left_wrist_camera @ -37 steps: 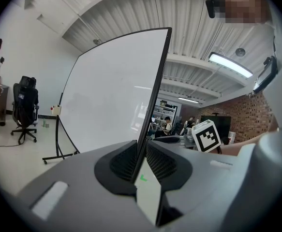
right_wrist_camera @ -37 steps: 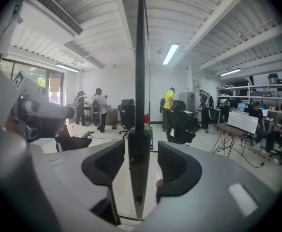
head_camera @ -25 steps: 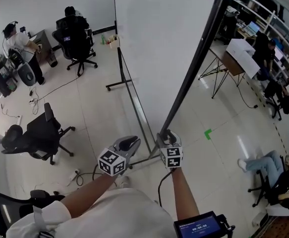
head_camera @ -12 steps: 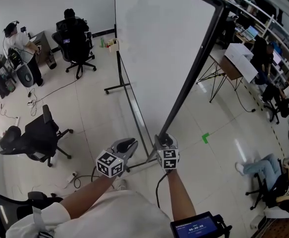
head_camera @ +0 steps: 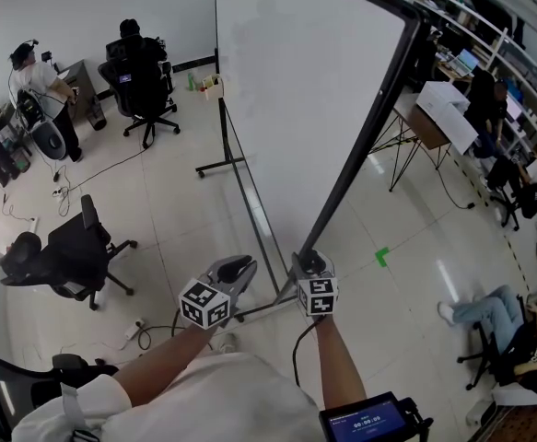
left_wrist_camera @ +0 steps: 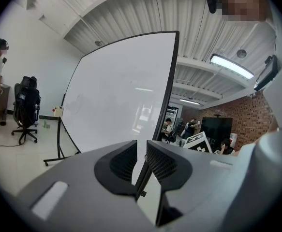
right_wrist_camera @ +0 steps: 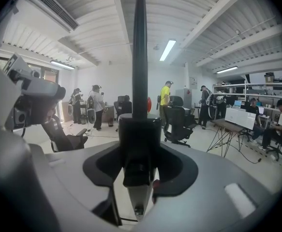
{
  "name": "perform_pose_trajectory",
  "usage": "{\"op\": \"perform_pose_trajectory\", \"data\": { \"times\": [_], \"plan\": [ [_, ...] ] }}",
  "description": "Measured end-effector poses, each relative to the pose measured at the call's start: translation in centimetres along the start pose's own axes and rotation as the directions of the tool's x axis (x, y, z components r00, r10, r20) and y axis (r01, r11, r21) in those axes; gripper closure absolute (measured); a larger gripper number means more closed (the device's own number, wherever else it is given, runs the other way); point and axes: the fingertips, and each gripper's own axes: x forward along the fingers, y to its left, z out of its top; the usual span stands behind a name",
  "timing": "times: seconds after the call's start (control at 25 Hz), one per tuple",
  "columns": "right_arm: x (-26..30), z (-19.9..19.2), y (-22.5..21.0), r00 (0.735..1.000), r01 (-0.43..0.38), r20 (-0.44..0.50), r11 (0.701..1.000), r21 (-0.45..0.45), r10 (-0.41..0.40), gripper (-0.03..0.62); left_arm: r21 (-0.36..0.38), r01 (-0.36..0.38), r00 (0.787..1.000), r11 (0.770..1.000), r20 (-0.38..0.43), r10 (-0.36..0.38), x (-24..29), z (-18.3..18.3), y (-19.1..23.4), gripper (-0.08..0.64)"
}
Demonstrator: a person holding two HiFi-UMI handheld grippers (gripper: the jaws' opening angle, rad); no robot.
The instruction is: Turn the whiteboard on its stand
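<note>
My right gripper: jaws just been closing, now clamped on whiteboard frame edge, low down. My left gripper: jaws slit apart, empty, near stand.

Three cams, one whiteboard
The head cam looks steeply down from above, both tools near the bottom of its view. The cam on the left hand-held gripper tilts up at the board's face from close in. The one on the right hand-held gripper sits edge-on, right against it. All three share that near edge.
</note>
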Motion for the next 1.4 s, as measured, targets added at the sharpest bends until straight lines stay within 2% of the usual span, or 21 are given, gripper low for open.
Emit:
{"op": "perform_pose_trajectory", "data": {
  "times": [0.4, 1.4],
  "plan": [
    [-2.0, -0.6, -0.4, 1.000, -0.015, -0.005, 1.000, 0.009, 0.015, 0.405, 0.005, -0.005, 1.000, 1.000, 0.002, 0.005, -1.1, -0.2, -1.1, 0.494],
    [-8.2, -3.1, -2.2, 1.000, -0.013, -0.012, 1.000, 0.022, 0.013, 0.405, 0.030, 0.047, 0.999, 0.998, -0.026, -0.046, -0.7, -1.5, -6.5, 0.494]
  ]
}}
